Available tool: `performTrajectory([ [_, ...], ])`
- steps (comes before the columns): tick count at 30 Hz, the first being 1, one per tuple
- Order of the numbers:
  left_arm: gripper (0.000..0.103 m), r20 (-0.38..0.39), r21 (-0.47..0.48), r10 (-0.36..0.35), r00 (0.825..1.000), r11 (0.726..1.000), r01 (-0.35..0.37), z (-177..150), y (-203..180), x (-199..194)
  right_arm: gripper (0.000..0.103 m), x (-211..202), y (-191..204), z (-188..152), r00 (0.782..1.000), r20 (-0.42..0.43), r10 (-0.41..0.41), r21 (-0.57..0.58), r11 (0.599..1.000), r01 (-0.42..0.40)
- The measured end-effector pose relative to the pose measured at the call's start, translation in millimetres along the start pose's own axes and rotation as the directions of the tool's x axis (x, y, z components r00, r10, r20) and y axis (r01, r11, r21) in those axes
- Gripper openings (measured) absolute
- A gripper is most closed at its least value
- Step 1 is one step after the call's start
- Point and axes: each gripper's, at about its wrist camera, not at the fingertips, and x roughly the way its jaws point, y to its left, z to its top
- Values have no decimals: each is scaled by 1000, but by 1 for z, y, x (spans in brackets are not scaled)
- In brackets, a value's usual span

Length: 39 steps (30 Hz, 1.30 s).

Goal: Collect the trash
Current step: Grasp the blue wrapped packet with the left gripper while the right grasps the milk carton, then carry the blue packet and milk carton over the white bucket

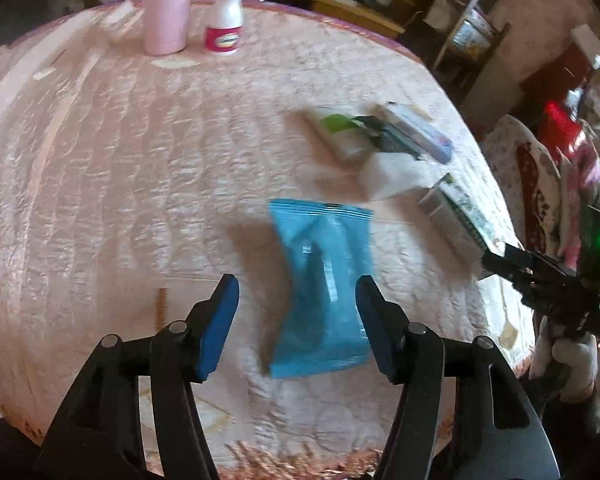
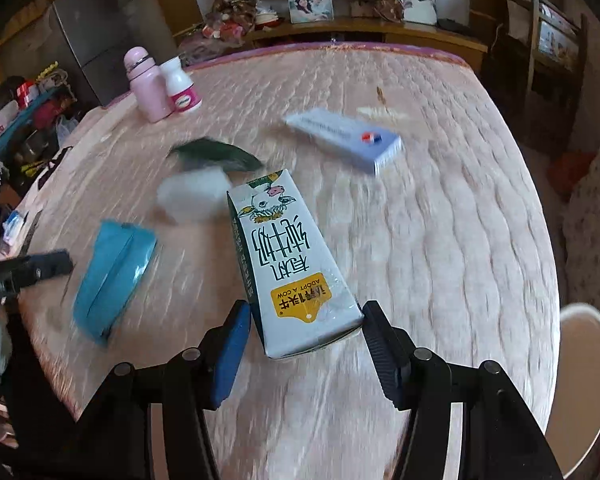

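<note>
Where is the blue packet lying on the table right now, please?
In the left wrist view the blue packet lies on the table, between the left gripper fingers, near the crumpled tissue.

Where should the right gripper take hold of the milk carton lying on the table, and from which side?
Across the near end of the milk carton, from above and behind. It lies flat, its length pointing away, and the right gripper already straddles that end, fingers at both narrow side walls.

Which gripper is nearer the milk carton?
Right. The right gripper straddles the milk carton's near end; the left gripper is off to the side, around the blue packet.
</note>
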Motion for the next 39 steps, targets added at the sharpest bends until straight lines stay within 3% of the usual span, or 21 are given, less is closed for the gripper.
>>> performTrajectory([
  [2,59,-5,38,23,1000,999,-23,-1,-13,6,60,-4,1,-5,1000,6,8,2,1000,-8],
  [5,59,-15,70,50,999,996,-49,-3,-29,22,82,-2,6,-1,999,27,-20,-12,1000,20],
  [10,59,-7,124,134,991,983,-132,-5,-48,47,82,12,18,10,1000,15,-27,-38,999,28],
  [14,59,0,116,136,991,984,-135,-4,-48,57,82,25,27,18,997,16,-70,-89,994,71],
  [16,58,3,107,123,992,987,-123,-2,-47,58,77,30,27,20,997,24,-75,-90,993,77],
  [17,54,2,96,115,993,989,-115,-2,-46,58,62,31,25,20,997,28,-69,-82,994,71],
  [18,50,0,88,103,995,991,-102,-1,-46,56,56,31,23,19,998,26,-56,-73,996,57],
  [25,45,38,143,28,999,989,-33,-3,-80,36,56,0,11,6,996,84,-39,-29,999,42],
  [35,45,69,245,-44,997,969,26,3,-150,36,51,-59,-30,-13,981,156,-113,51,993,106],
  [39,45,68,275,-56,996,961,36,3,-172,41,51,-61,-50,-22,981,137,-136,87,988,125],
])
